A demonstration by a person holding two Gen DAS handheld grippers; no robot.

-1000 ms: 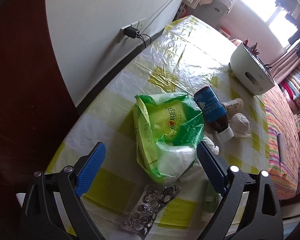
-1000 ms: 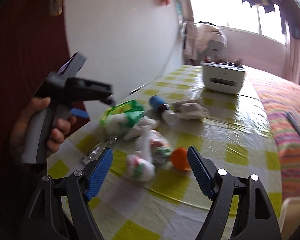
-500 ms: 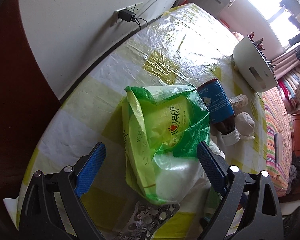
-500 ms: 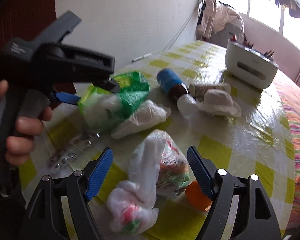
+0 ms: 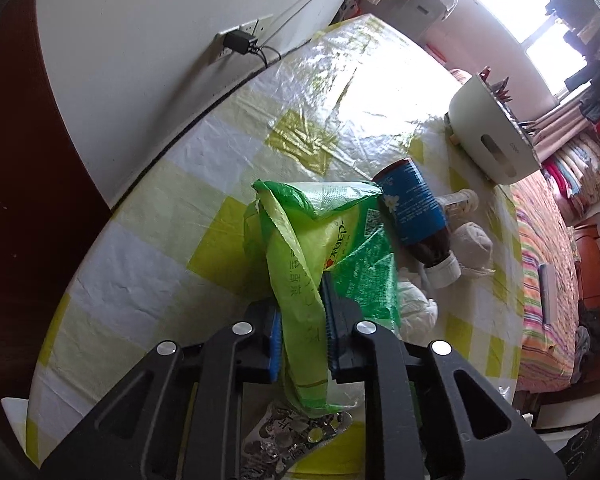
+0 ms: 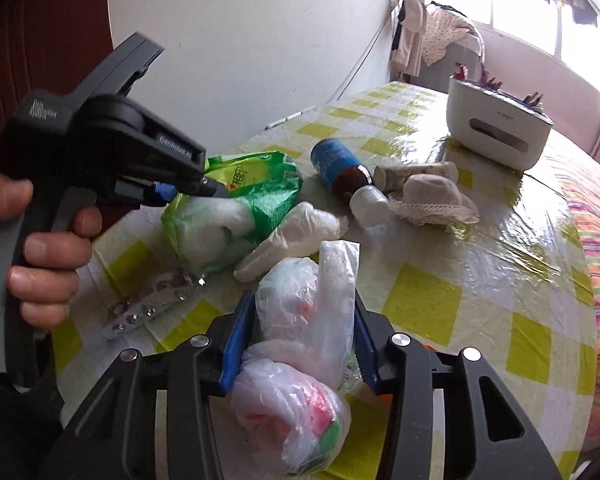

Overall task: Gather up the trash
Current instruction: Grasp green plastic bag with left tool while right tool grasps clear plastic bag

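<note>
Near the table (image 5: 148, 216) edge, the green bag (image 5: 324, 240) and clear bag (image 6: 300, 312), soft, light and slippery, have just been pinched by the left gripper (image 5: 300, 320) and right gripper (image 6: 300, 336) at bunched film.

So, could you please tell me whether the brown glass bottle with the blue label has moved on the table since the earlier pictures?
No. The brown glass bottle with the blue label lies where it did, white cap beside the crumpled white cloth; only the camera came nearer.
</note>
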